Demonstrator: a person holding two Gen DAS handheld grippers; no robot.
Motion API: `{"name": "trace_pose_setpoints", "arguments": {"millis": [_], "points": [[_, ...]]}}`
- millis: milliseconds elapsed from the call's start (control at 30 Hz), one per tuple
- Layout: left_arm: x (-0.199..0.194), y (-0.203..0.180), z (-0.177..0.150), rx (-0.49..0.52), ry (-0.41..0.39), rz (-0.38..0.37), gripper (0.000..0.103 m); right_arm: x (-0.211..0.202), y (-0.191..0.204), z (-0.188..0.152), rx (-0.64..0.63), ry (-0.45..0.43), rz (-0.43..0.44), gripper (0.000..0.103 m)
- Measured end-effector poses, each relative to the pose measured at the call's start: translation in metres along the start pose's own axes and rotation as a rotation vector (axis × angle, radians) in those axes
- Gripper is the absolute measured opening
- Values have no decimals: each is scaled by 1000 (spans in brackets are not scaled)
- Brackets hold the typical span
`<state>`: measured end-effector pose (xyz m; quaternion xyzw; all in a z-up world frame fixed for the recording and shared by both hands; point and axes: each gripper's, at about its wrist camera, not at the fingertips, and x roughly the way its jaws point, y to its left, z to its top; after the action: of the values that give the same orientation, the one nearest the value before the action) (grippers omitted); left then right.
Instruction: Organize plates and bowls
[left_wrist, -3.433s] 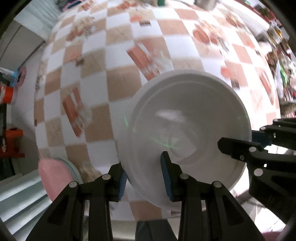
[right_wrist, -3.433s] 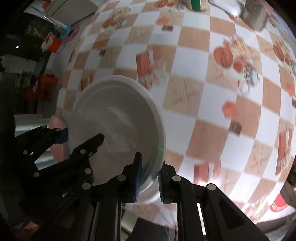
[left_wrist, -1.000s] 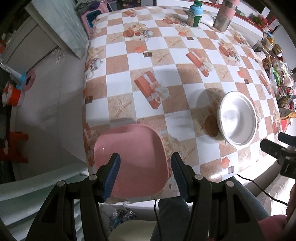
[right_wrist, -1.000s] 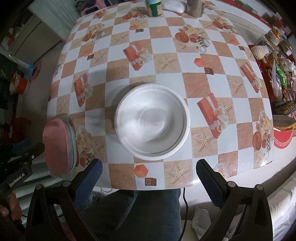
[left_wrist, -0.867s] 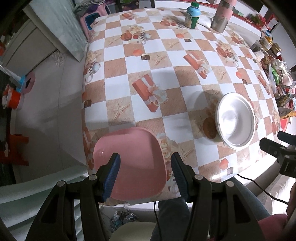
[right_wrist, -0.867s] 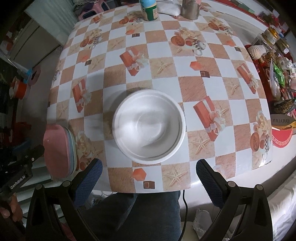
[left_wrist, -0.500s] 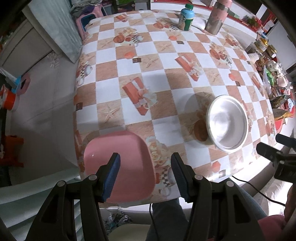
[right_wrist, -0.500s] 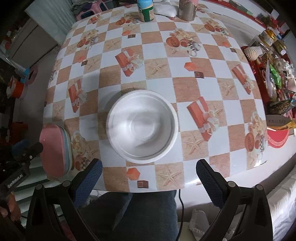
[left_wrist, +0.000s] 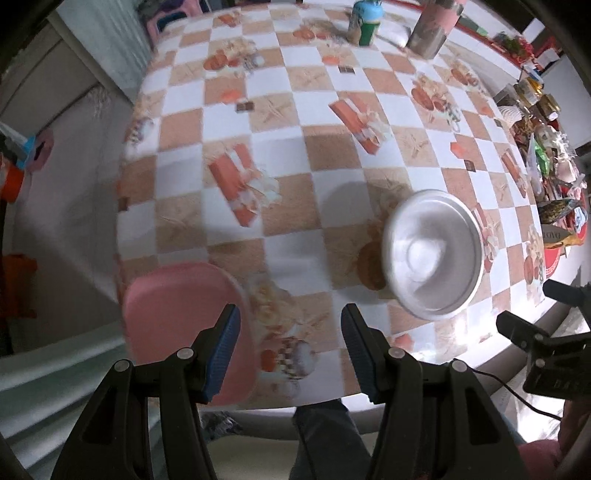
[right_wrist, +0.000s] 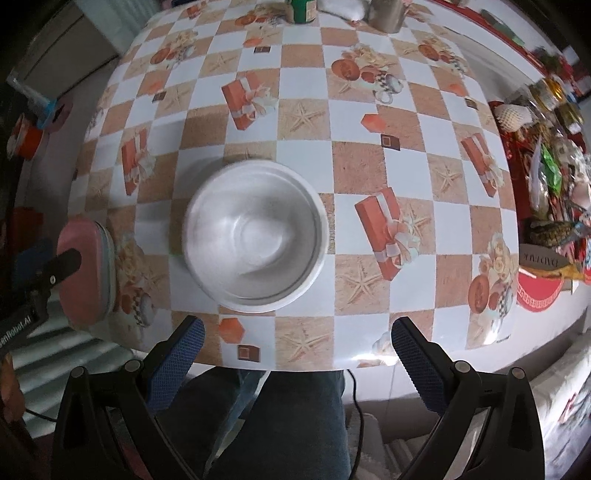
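Observation:
A white bowl (right_wrist: 255, 236) stands upright on the checked tablecloth near the table's front edge; it also shows in the left wrist view (left_wrist: 434, 258) at the right. A stack of plates with a pink one on top (left_wrist: 184, 314) sits at the table's front left corner, and shows edge-on in the right wrist view (right_wrist: 86, 273). My left gripper (left_wrist: 290, 332) is open and empty, held above the front edge between the plates and the bowl. My right gripper (right_wrist: 295, 343) is wide open and empty, held above the front edge just before the bowl.
A green-labelled bottle (left_wrist: 365, 22) and a metal cup (left_wrist: 430, 33) stand at the table's far edge. Cluttered packets and jars (right_wrist: 550, 155) fill the right side. A person's legs (right_wrist: 280, 417) are below the front edge. An orange stool (left_wrist: 16, 291) is on the floor at left.
Both grippers let go of the white bowl, which now stands on the table, and drew back and up. Over the last second both views keep shifting slightly; the left view is blurred.

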<state>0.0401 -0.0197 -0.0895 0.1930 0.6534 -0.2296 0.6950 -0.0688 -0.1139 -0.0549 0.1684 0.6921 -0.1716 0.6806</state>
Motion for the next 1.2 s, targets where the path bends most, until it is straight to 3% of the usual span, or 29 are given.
{"name": "trace_pose_setpoints", "arguments": {"millis": [233, 433, 567, 1200], "points": [[36, -36, 18, 22, 85, 57, 61, 35, -34, 16, 7, 95, 24, 102], [57, -46, 40, -24, 110, 68, 61, 57, -37, 40, -6, 120, 58, 102], [71, -60, 47, 30, 112, 115, 61, 71, -36, 54, -19, 131, 60, 102], [99, -108, 30, 98, 156, 93, 62, 94, -83, 52, 52, 176, 71, 102]]}}
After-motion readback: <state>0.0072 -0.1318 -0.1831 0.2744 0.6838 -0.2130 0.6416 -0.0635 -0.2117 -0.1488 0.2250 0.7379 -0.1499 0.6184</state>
